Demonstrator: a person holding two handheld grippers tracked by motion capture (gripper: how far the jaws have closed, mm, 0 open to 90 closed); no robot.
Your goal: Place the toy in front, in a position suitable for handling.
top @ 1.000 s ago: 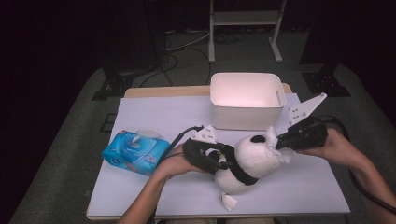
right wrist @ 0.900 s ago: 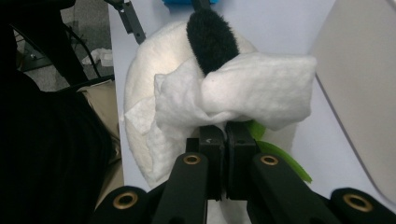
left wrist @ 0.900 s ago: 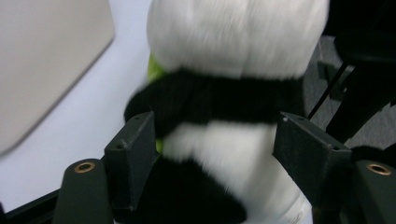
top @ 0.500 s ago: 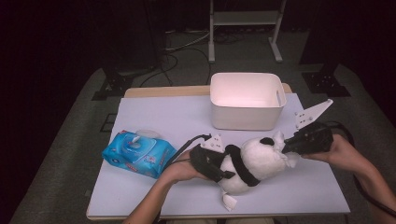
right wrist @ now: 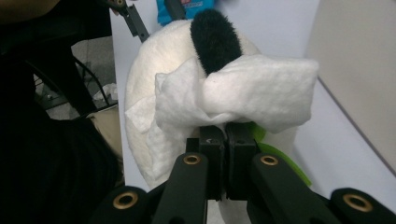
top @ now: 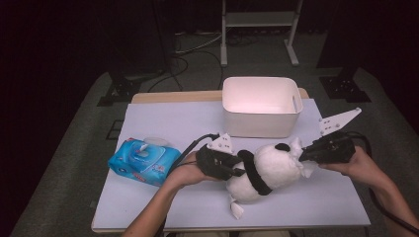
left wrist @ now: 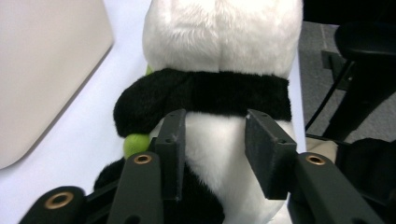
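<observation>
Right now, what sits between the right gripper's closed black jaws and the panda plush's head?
A crumpled white wipe, pinched by the right gripper, lies against the panda plush in the right gripper view.

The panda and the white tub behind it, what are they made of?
The panda looks like soft plush: fuzzy white and black pile, with a squashy body. The white tub seems to be hard plastic, though that is a guess: smooth, matte walls with rounded corners and a slot handle.

table lit from above | surroundings dark | close views soft
</observation>
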